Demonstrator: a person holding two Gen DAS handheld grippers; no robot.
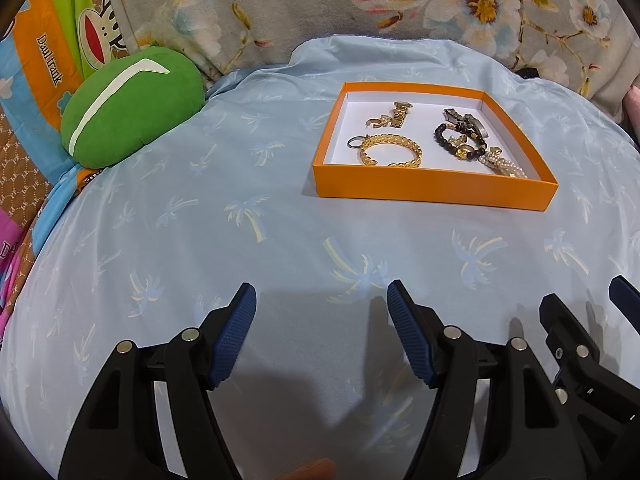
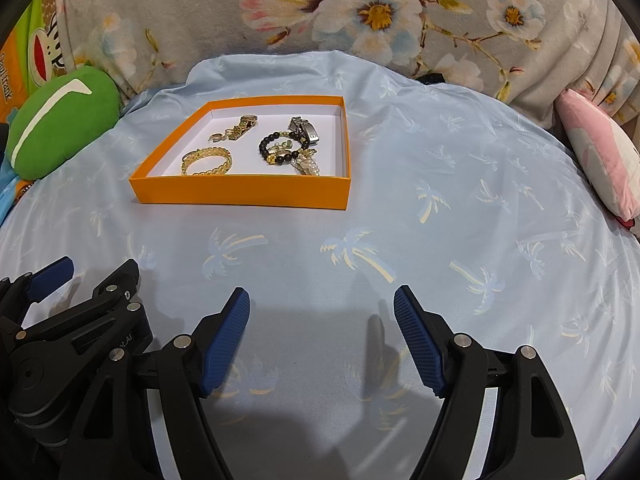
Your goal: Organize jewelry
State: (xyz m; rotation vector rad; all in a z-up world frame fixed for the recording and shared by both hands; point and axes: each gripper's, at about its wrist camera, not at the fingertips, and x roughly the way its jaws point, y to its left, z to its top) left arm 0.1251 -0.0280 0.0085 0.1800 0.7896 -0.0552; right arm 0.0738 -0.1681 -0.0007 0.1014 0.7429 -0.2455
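In the left wrist view, the left gripper (image 1: 322, 292) hangs low over the pale blue palm-print sheet (image 1: 200, 220), its blue pads spread wide with nothing between them, and the right gripper's black frame shows at the lower right edge. Ahead and to the right sits the shallow orange box (image 1: 432, 188), holding all the jewelry in sight: a gold chain bracelet (image 1: 390, 152) near the front, a gold watch (image 1: 400, 114) behind it, a black bead bracelet (image 1: 460, 140) and a pearl piece (image 1: 504, 164) toward the right wall. A green cushion (image 1: 132, 104) lies well apart on the left. In the right wrist view, the right gripper (image 2: 322, 294) is likewise parted and empty, the box now ahead and to the left, a silver watch (image 2: 306, 130) at its back right. A pink pillow (image 2: 600, 160) rests at the far right. With both tools held back from the box, neither seems committed to a piece; the sorting looks finished or not yet begun.
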